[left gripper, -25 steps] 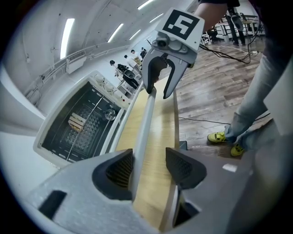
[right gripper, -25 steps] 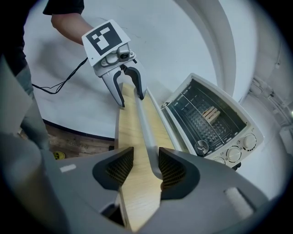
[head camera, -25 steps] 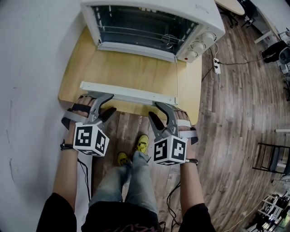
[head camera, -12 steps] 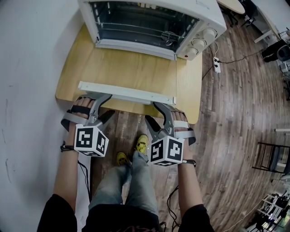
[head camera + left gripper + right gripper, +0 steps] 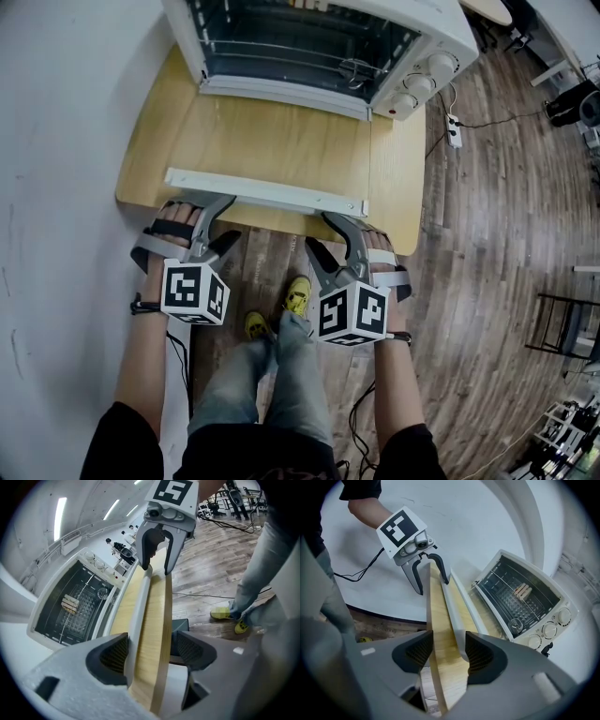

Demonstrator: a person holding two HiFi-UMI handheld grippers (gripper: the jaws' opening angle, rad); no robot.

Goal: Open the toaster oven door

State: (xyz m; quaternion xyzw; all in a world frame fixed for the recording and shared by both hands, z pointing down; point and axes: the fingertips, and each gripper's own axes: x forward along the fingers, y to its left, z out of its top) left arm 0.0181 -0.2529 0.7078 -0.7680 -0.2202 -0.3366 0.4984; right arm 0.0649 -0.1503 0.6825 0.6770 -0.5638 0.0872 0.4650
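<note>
The left gripper (image 5: 149, 651) and the right gripper (image 5: 446, 652) sit at the near edge of the light wooden table (image 5: 396, 197), one toward each end of the long white bar handle (image 5: 267, 192) of the toaster oven door.

**Left gripper.** The jaws stand apart and have just been opening. The handle and the table edge run between them. The underside pad is clear of the wood, so nothing is gripped.

**Right gripper.** The jaws also stand apart. They have just been opening, then eased in slightly. The same handle and table edge pass between them. The pad on the handle side lies very close to the bar, and contact cannot be confirmed from this angle. The other pad shows a gap.

**Door.** The clear glass door (image 5: 281, 141) is folded fully down. It lies flat over the tabletop with its handle along the table's near edge.

**Oven.** The white metal toaster oven (image 5: 450, 37) stands at the far side of the table with its cavity exposed. A wire rack (image 5: 291, 42) spans the cavity and carries a small pale ribbed item (image 5: 521, 591). Three round white knobs (image 5: 422, 84) line the front panel at the right.
</note>
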